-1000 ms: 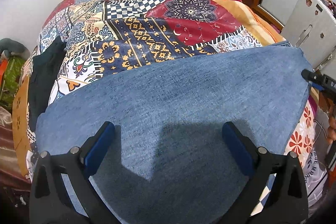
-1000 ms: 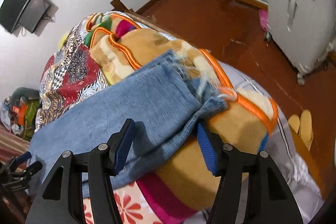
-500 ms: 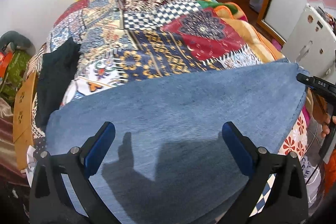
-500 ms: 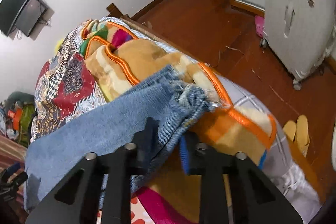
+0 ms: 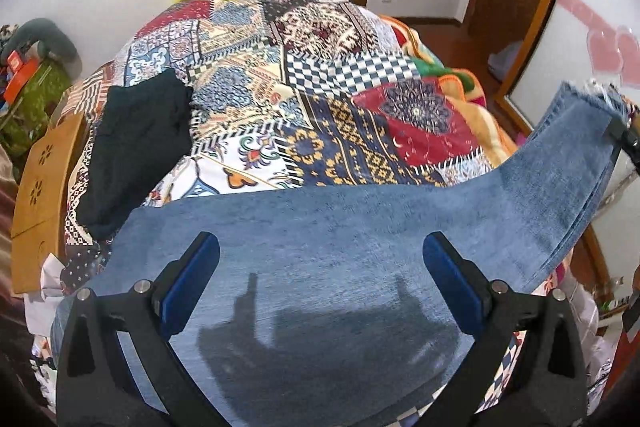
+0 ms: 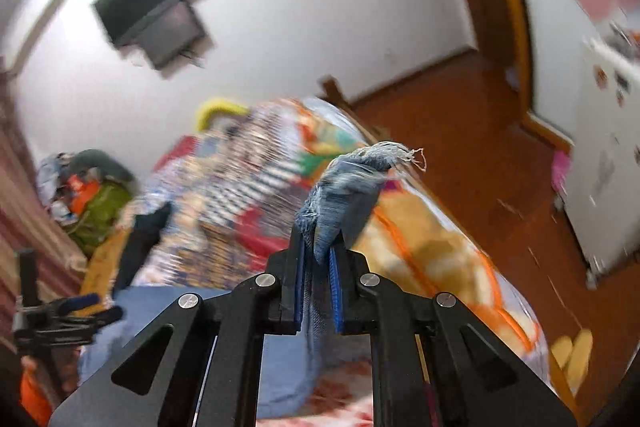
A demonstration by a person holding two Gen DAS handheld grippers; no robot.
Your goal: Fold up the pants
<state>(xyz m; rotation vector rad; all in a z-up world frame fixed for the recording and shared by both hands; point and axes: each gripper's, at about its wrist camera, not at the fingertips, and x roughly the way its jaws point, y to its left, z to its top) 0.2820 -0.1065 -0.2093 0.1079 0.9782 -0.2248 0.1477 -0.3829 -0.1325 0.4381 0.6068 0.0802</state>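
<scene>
Blue jeans [image 5: 340, 223] lie folded lengthwise across the near part of a bed. My left gripper [image 5: 320, 247] hovers open above their wide end, nothing between its blue pads. Their frayed leg end [image 5: 580, 131] is lifted off the bed at the right, where my right gripper [image 5: 624, 137] shows at the frame's edge. In the right wrist view my right gripper [image 6: 318, 247] has its jaws closing tight on that frayed hem [image 6: 352, 187], which sticks up past the pads. My left gripper [image 6: 76, 307] appears small at the far left, over the denim.
A patchwork bedspread [image 5: 320, 87] covers the bed, with a dark garment [image 5: 136, 147] at its left and an orange-trimmed blanket [image 6: 432, 251] at its right edge. A wooden bed board [image 5: 44, 179] stands left. A white cabinet [image 6: 600, 167] and a wooden floor [image 6: 460, 131] lie to the right.
My right gripper closed on the frayed leg end and lifted it off the bed. My left gripper rose, still open, so more of the bed shows.
</scene>
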